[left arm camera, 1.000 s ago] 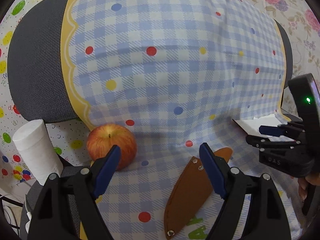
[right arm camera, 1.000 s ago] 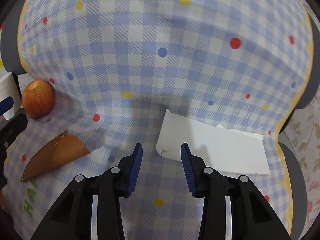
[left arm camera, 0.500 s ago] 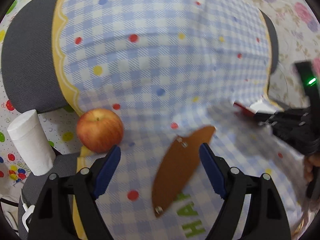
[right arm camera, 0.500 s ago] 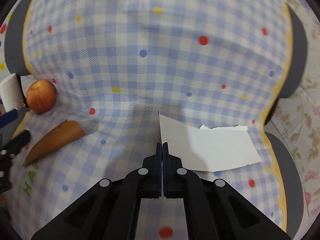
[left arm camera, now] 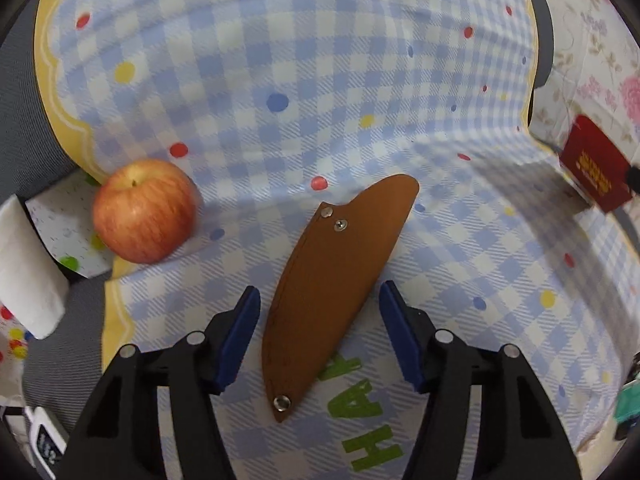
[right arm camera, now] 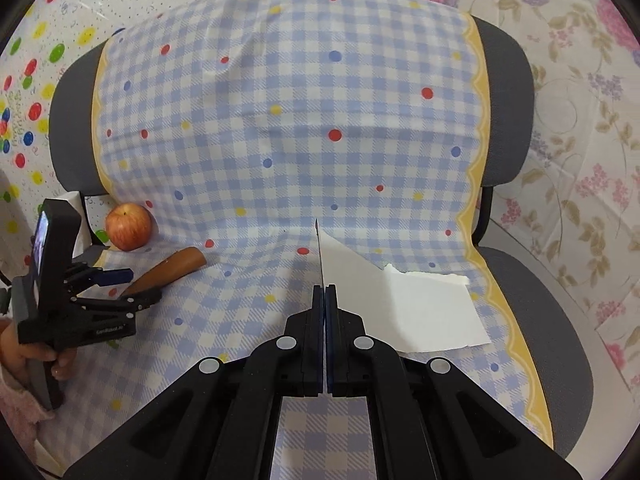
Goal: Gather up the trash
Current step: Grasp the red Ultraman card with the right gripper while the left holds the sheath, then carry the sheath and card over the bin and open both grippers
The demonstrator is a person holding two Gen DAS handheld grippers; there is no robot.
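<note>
A brown leather sheath (left arm camera: 332, 280) lies on the blue checked cloth (left arm camera: 280, 60). My left gripper (left arm camera: 318, 300) straddles it, its jaws closing with the sheath between them, and the blue pads (left arm camera: 244, 320) stand just clear of its edges. In the right wrist view the left gripper (right arm camera: 136, 286) hovers over the sheath (right arm camera: 172, 268). My right gripper (right arm camera: 324, 292) is shut on a corner of a white sheet of paper (right arm camera: 408, 308) and holds it up off the cloth. The sheet's other side shows as red paper (left arm camera: 592, 164) at the right of the left wrist view.
A red apple (left arm camera: 144, 210) sits at the cloth's left edge, beside a white paper roll (left arm camera: 28, 272). The cloth drapes over a grey chair (right arm camera: 508, 100). Dotted and floral sheets (right arm camera: 580, 160) hang behind. A person's hand (right arm camera: 36, 356) holds the left gripper.
The left gripper sank over the sheath and its jaws narrowed. The right gripper shut on the paper's corner, lifted it and drew back from the cloth.
</note>
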